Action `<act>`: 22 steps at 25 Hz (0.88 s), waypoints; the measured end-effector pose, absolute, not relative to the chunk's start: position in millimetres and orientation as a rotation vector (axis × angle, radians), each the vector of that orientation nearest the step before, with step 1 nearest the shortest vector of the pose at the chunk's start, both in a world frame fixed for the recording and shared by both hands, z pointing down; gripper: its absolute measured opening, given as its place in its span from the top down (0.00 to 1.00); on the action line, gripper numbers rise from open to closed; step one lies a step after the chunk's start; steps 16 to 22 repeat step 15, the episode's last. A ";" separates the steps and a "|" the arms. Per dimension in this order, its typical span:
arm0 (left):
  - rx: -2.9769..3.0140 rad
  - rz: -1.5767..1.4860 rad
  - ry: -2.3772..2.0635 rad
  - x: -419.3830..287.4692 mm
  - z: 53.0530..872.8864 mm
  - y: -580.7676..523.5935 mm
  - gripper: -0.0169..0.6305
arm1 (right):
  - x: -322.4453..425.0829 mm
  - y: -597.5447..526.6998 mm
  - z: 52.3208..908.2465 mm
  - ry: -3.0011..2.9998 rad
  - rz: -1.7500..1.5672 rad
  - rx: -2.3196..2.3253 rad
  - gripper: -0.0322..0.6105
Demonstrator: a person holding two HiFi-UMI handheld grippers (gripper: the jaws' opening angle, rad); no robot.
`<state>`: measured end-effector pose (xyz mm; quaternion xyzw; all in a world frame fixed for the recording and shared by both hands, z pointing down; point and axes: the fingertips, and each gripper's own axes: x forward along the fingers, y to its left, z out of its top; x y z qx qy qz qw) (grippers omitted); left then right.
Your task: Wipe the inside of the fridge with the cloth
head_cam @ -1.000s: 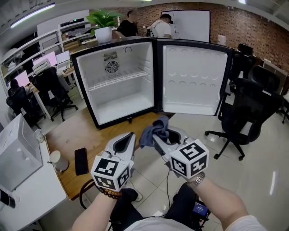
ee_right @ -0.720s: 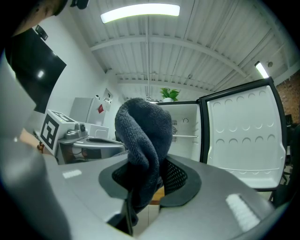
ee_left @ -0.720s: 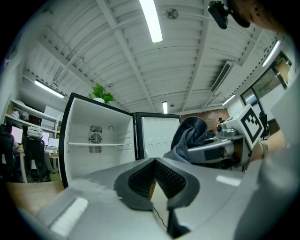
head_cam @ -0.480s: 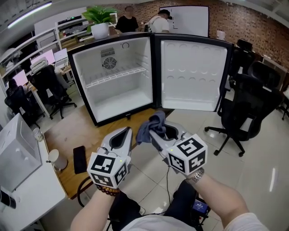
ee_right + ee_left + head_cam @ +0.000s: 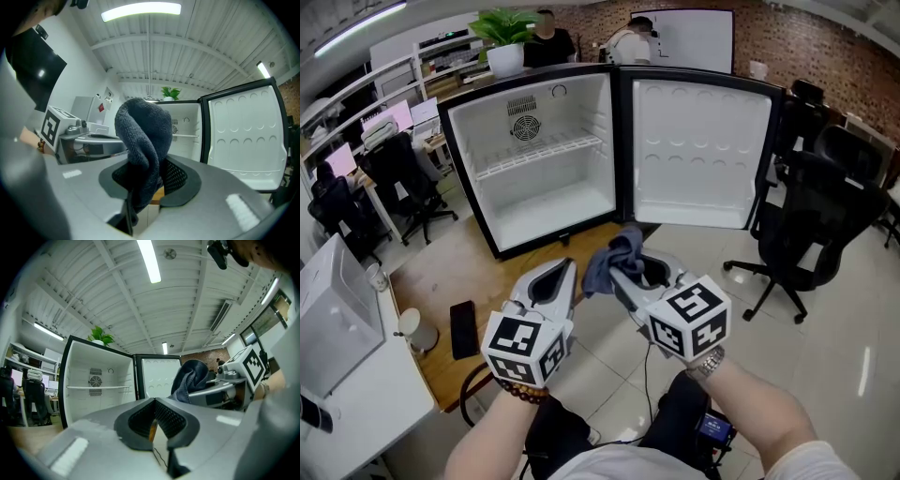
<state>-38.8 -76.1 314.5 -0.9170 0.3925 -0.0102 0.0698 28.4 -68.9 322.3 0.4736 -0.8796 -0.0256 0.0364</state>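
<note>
A small black fridge stands on a wooden board with its door swung wide to the right. Its white inside is bare apart from one wire shelf. My right gripper is shut on a blue-grey cloth, which bunches up above the jaws. My left gripper is shut and holds nothing, just left of the cloth. Both grippers hover in front of the fridge, outside it. In the left gripper view, the fridge and cloth lie ahead.
A black phone and a white cup lie on the wooden board at left. A black office chair stands right of the door. A white desk is at far left. A potted plant tops the fridge; people stand behind.
Both grippers and the cloth have shifted slightly toward the fridge and then held still; the view has tipped a little so the fridge sits higher. Grips are unchanged.
</note>
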 end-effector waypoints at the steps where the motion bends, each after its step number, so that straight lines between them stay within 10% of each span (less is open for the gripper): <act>1: -2.759 -0.032 1.180 -38.6 314.6 -76.0 0.96 | 28.8 -68.8 322.7 -2.701 -0.077 1.456 0.76; 22: -2.748 -0.045 1.180 -38.1 312.2 -73.5 0.96 | 30.7 -65.0 321.5 -2.697 -0.070 1.464 0.76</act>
